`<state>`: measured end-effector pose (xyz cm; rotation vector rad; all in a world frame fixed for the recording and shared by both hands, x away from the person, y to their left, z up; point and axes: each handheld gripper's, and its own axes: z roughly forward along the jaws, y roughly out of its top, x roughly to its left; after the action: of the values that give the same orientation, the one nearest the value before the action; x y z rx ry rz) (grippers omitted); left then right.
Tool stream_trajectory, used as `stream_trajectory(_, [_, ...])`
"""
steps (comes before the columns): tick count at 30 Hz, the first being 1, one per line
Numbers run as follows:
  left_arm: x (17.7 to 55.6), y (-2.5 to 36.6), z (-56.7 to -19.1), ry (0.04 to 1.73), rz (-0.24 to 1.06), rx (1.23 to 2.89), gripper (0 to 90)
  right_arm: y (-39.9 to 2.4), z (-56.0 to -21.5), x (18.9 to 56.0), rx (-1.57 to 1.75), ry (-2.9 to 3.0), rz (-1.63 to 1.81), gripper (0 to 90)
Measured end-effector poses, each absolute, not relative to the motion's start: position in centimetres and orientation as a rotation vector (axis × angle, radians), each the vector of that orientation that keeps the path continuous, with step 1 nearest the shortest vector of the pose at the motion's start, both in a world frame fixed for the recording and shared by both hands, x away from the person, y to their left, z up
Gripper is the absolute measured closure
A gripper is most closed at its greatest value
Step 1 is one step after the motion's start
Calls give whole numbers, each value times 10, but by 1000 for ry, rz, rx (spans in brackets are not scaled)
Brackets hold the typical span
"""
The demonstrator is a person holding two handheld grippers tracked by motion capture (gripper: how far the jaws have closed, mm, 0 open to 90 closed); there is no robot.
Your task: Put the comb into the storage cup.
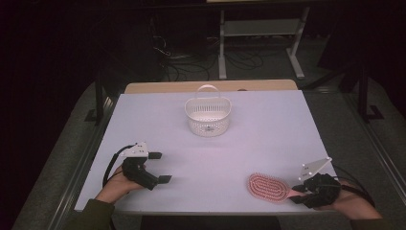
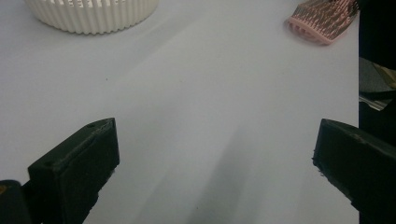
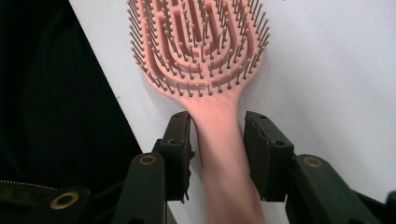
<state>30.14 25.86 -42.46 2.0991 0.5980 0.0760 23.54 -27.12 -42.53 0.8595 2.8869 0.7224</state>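
Note:
A pink hairbrush [image 1: 267, 188] lies bristles up near the table's front right edge; the right gripper view shows its head [image 3: 198, 42] and handle. My right gripper [image 1: 297, 193] straddles the handle, one jaw on each side [image 3: 217, 126]. The left jaw is against the handle or nearly so, and a thin strip of table shows beside the right jaw. At the front left my left gripper [image 1: 160, 167] rests low over the table, jaws wide apart [image 2: 217, 140] with nothing between them. Its view shows the brush [image 2: 324, 21] far off at the top right.
A white slotted basket [image 1: 208, 125] with a raised handle stands at the table's back centre, also at the top left of the left gripper view [image 2: 91, 16]. The pale table [image 1: 239, 148] ends just behind the brush handle. Dark floor, cables and a frame lie beyond.

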Motion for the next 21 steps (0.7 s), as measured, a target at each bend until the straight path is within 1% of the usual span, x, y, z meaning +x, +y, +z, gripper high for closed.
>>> stream_trajectory(21, [301, 258, -424, 594, 77, 2099, 1, -264, -427, 237, 777, 2913, 650, 656])
